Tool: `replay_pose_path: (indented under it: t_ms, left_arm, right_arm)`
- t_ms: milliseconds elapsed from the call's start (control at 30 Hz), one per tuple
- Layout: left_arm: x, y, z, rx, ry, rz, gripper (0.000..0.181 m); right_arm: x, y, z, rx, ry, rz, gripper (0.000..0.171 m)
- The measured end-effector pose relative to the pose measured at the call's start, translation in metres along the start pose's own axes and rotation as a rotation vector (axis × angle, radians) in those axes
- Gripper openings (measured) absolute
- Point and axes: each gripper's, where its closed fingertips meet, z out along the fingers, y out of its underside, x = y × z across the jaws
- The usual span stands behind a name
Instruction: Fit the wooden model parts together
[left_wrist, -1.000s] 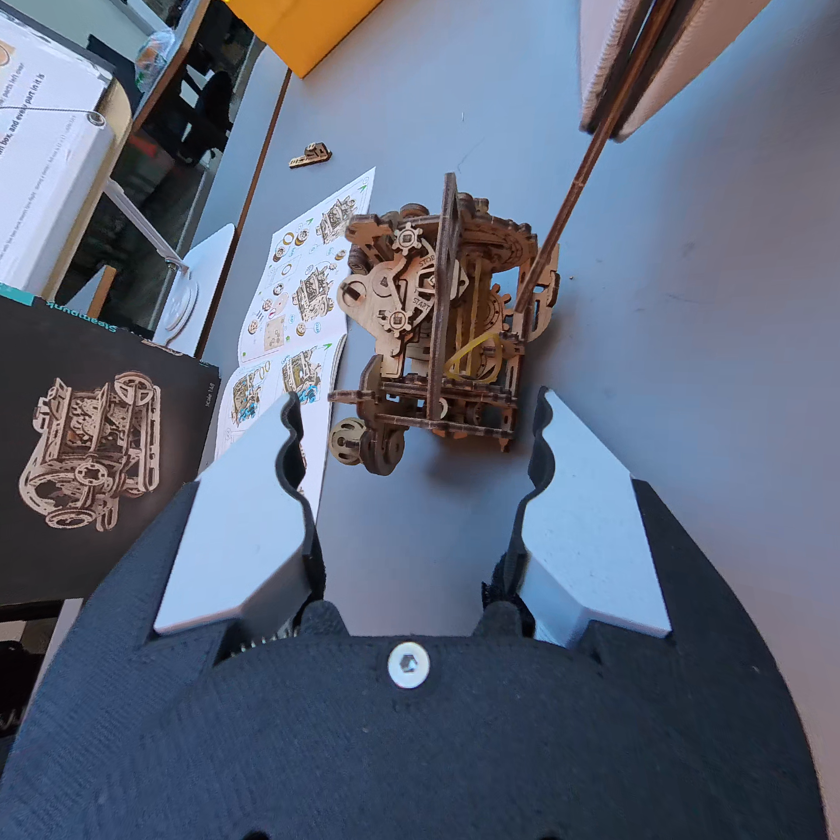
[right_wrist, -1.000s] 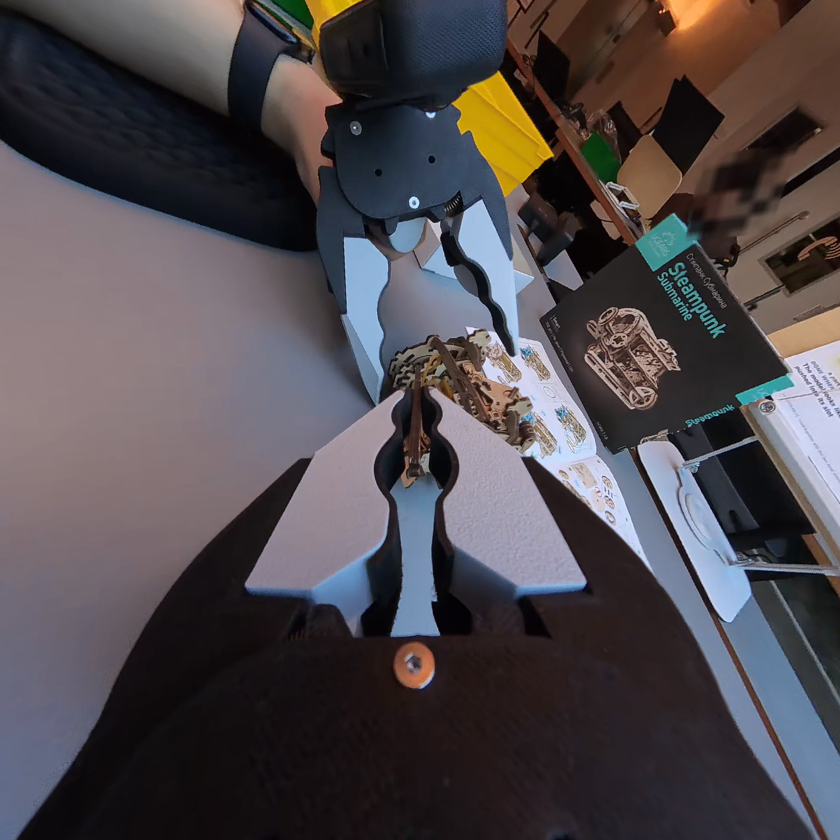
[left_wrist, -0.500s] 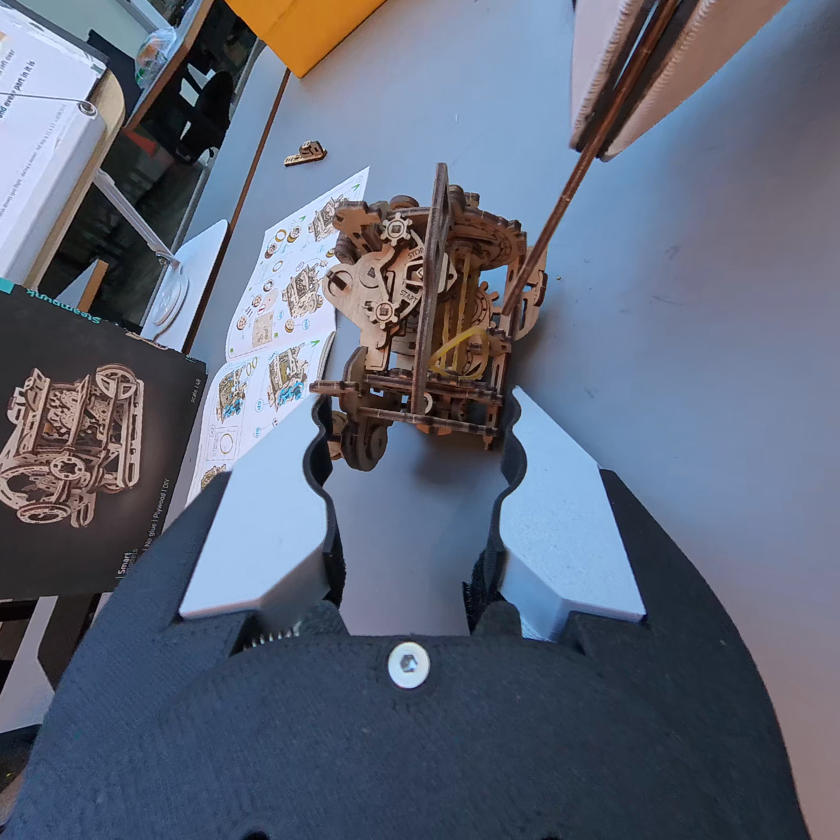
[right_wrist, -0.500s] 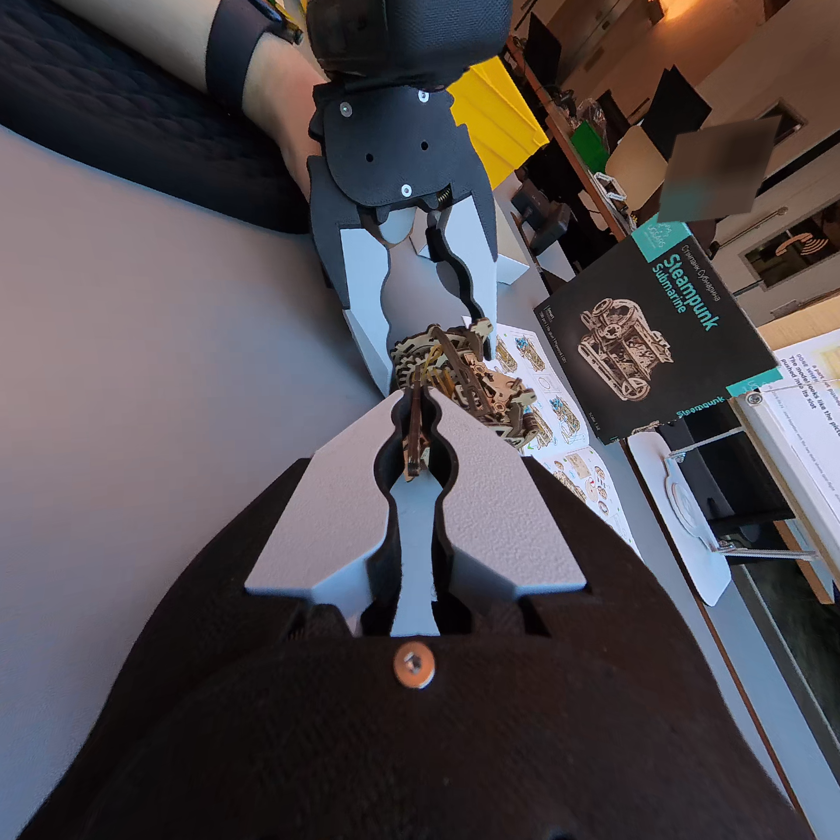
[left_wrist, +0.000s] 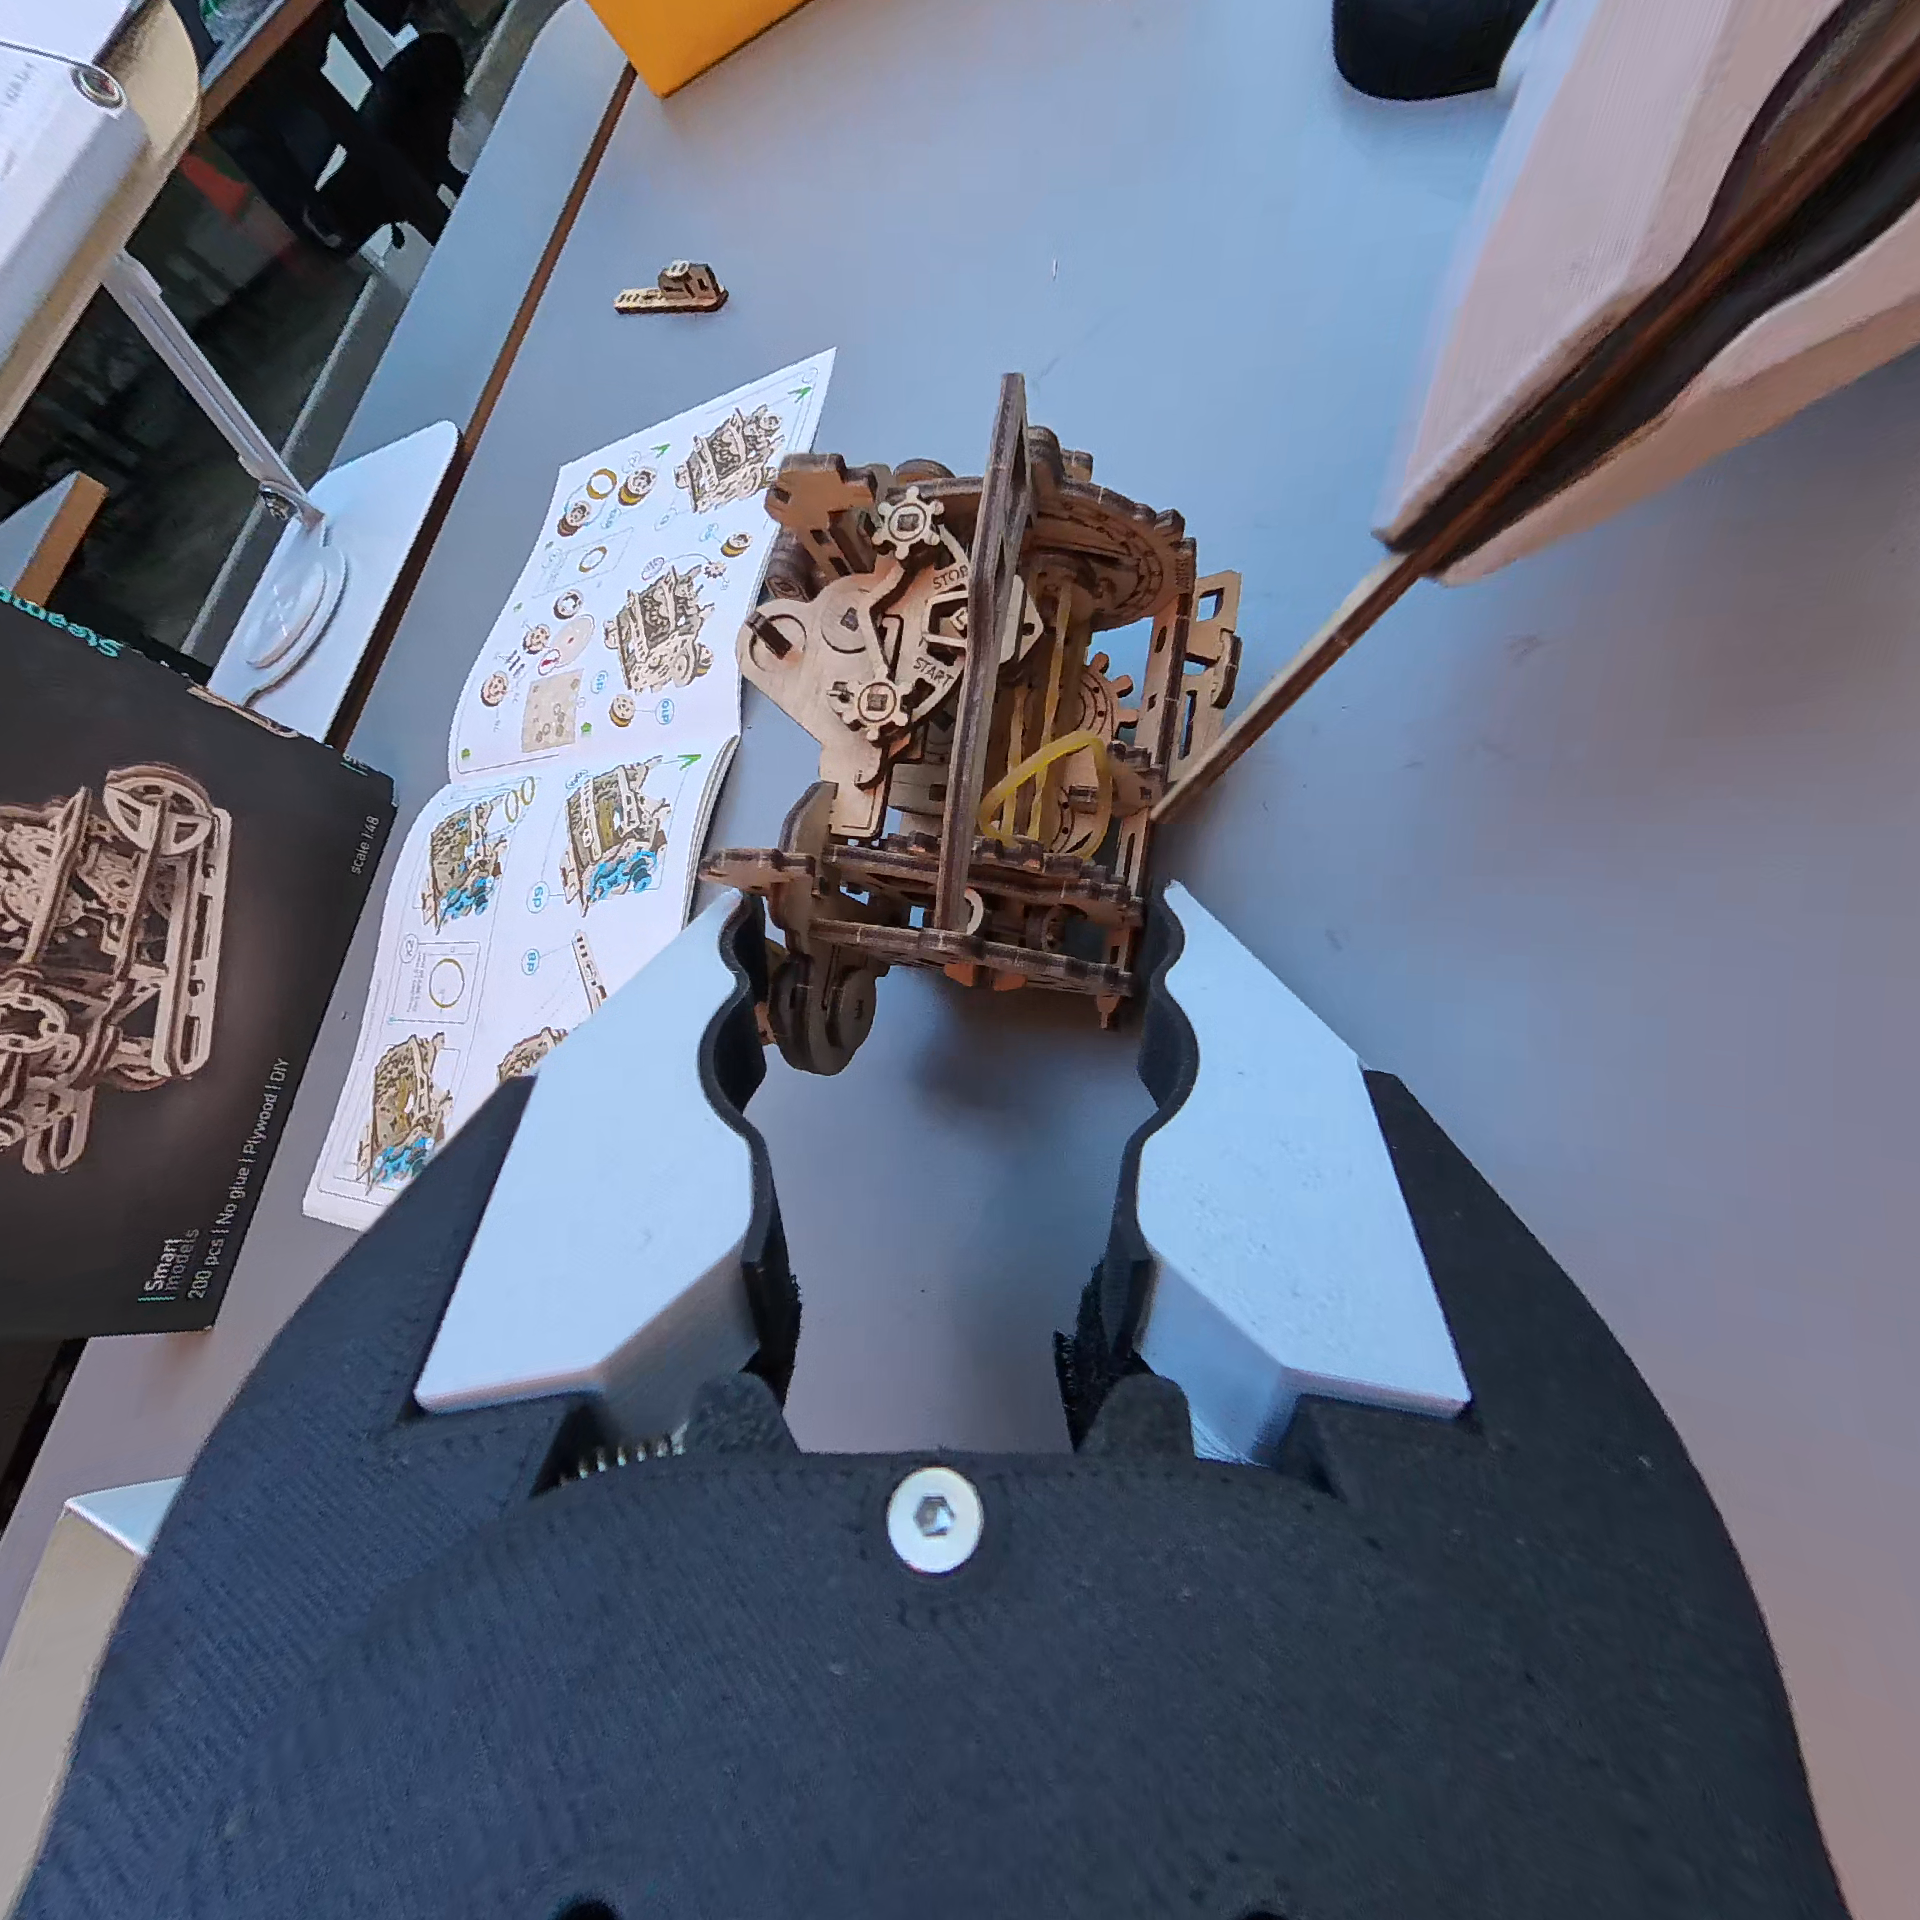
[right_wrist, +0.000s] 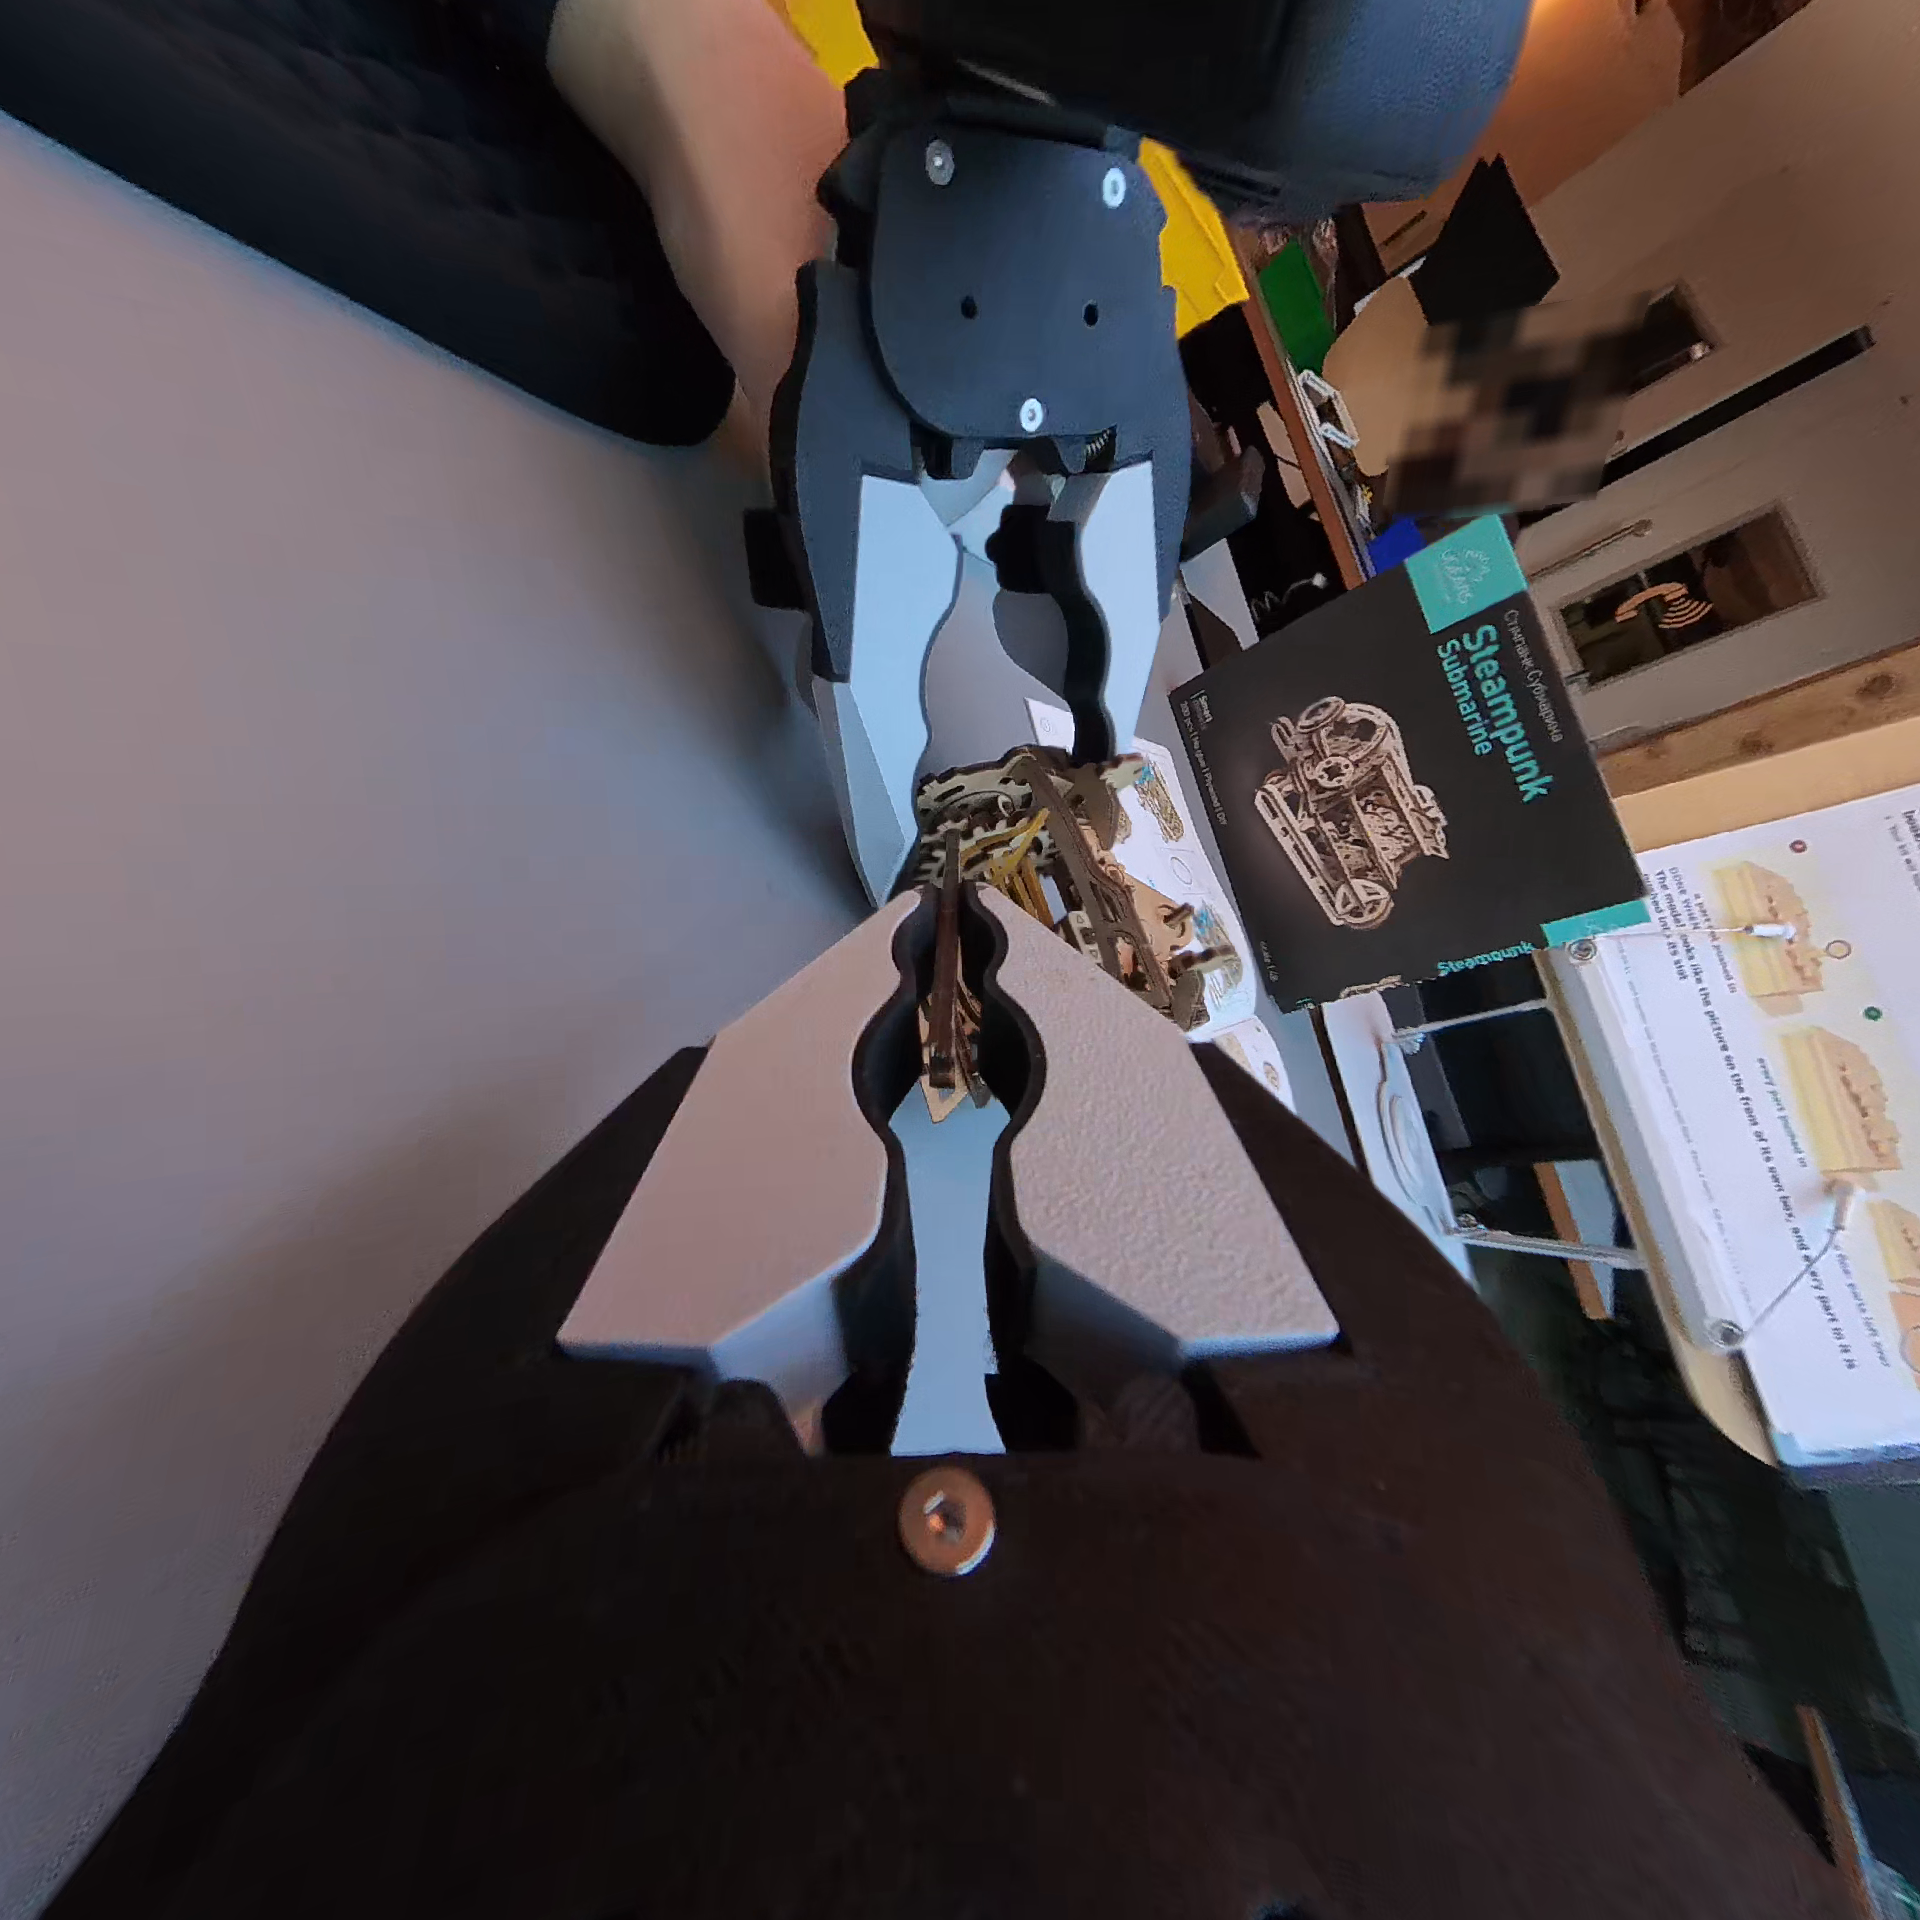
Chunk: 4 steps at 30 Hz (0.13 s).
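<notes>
A partly built wooden model (left_wrist: 977, 748) with gears and a yellow rubber band stands on the grey table (left_wrist: 1558, 935). My left gripper (left_wrist: 951, 909) is open, with its fingertips on either side of the model's near end. I cannot tell if they touch it. My right gripper (right_wrist: 940, 904) is shut on a thin flat wooden part (right_wrist: 945, 997). In the left wrist view that part (left_wrist: 1278, 686) shows edge-on, slanting down from the right gripper (left_wrist: 1662, 260), its tip at the model's right side. The model (right_wrist: 1039, 831) and the left gripper (right_wrist: 987, 623) also show in the right wrist view.
An open instruction booklet (left_wrist: 582, 790) lies left of the model. A black box (left_wrist: 125, 987) with a picture of the model stands farther left, near the table edge. A small loose wooden piece (left_wrist: 670, 296) lies at the far left. A white stand base (left_wrist: 312, 582) sits beyond the edge.
My left gripper has moved forward until its fingertips flank the model's near end, and its jaws have narrowed. The right gripper keeps the thin part at the model's side.
</notes>
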Motion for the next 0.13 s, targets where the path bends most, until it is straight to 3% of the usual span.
replay_pose_path:
  t_ms: [133]
  left_arm:
    - [-0.0004,-0.0007,-0.0002,0.002,0.009,-0.033,0.071]
  right_arm:
    - [0.0035,0.0032,0.0079,-0.049,0.044,-0.056,0.001]
